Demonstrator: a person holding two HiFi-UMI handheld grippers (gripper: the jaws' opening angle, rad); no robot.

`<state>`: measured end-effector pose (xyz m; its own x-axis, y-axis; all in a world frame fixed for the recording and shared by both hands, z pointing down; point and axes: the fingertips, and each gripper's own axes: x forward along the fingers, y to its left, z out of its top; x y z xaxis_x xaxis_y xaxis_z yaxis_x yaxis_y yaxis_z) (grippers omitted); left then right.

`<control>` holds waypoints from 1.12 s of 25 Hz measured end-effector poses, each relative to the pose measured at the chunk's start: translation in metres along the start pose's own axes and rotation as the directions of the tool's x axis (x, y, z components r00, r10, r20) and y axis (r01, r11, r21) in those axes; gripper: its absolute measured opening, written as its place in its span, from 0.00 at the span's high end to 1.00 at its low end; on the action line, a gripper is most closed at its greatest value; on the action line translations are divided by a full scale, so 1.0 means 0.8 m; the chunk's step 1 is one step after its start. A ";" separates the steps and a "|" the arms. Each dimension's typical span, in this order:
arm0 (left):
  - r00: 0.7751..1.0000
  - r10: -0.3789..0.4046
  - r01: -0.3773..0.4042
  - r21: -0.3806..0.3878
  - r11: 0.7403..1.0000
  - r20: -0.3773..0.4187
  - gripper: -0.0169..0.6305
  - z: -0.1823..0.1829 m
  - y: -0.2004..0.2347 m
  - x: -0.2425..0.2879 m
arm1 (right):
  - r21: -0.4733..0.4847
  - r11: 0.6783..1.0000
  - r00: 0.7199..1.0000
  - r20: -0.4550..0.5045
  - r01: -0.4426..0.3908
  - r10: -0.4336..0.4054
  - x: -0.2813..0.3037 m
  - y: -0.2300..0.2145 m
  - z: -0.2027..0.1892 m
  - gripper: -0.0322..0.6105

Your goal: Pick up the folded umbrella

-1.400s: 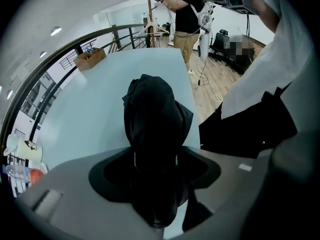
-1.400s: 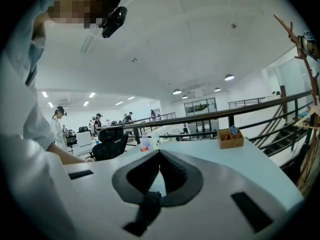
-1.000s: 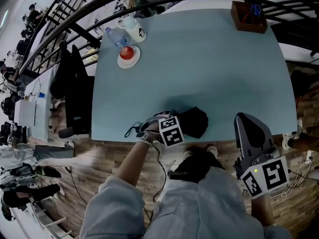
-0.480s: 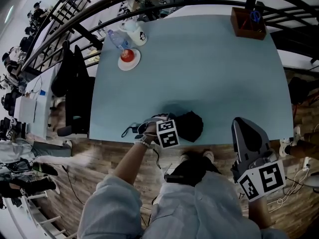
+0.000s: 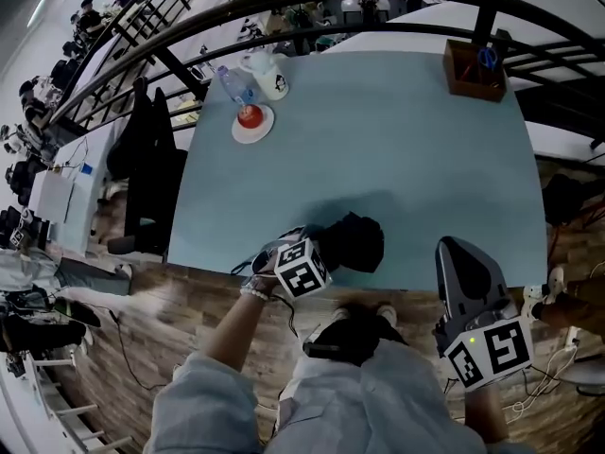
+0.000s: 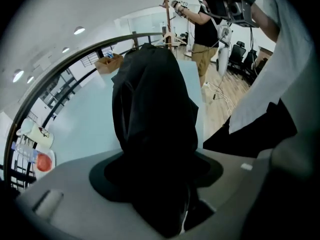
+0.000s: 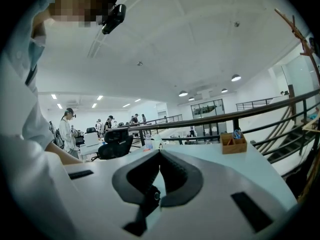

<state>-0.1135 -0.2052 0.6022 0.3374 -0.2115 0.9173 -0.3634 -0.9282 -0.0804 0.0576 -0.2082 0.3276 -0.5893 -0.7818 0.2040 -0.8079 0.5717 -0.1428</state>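
Note:
The folded black umbrella [image 5: 355,241] sits at the near edge of the pale blue table [image 5: 406,149], and my left gripper [image 5: 321,252] is shut on its left end. In the left gripper view the umbrella [image 6: 150,114] fills the space between the jaws and rises out of them, hiding the fingertips of the left gripper [image 6: 155,171]. A dark strap hangs by the person's left hand. My right gripper [image 5: 457,250] hangs off the table's front right corner, above the floor. In the right gripper view the right gripper [image 7: 159,152] has its jaws together with nothing held.
At the far left of the table stand a white mug [image 5: 271,78], a water bottle [image 5: 233,85] and a saucer with a red object [image 5: 251,121]. A wooden pen box [image 5: 475,67] sits at the far right corner. A black chair [image 5: 142,159] stands left of the table; a dark railing runs behind.
My left gripper has drawn back a little toward the table's near edge with the umbrella in it. The right gripper has hardly moved.

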 end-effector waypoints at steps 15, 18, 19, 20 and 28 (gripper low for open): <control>0.852 0.222 -0.070 -0.316 0.946 0.475 0.53 0.068 0.040 -0.160 | -0.037 0.996 0.994 0.075 0.079 -0.076 -0.001 0.039 0.030 0.95; 0.799 0.261 -0.080 -0.335 0.939 0.541 0.53 0.072 0.042 -0.194 | -0.041 0.993 0.991 0.090 0.108 -0.104 -0.002 0.053 0.031 0.95; 0.779 0.273 -0.079 -0.343 0.936 0.564 0.53 0.072 0.044 -0.206 | -0.043 0.992 0.989 0.095 0.117 -0.112 -0.002 0.057 0.032 0.95; 0.760 0.282 -0.076 -0.351 0.933 0.586 0.53 0.073 0.045 -0.218 | -0.046 0.991 0.987 0.101 0.126 -0.121 -0.002 0.062 0.033 0.95; 0.632 0.354 -0.049 -0.420 0.906 0.690 0.53 0.057 0.048 -0.297 | -0.057 0.984 0.977 0.142 0.171 -0.161 0.004 0.106 0.041 0.95</control>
<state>-0.1678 -0.2050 0.3634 0.6839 -0.6730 0.2817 -0.7102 -0.7025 0.0459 -0.0129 -0.1700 0.2846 -0.4458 -0.8911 0.0851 -0.8951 0.4430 -0.0502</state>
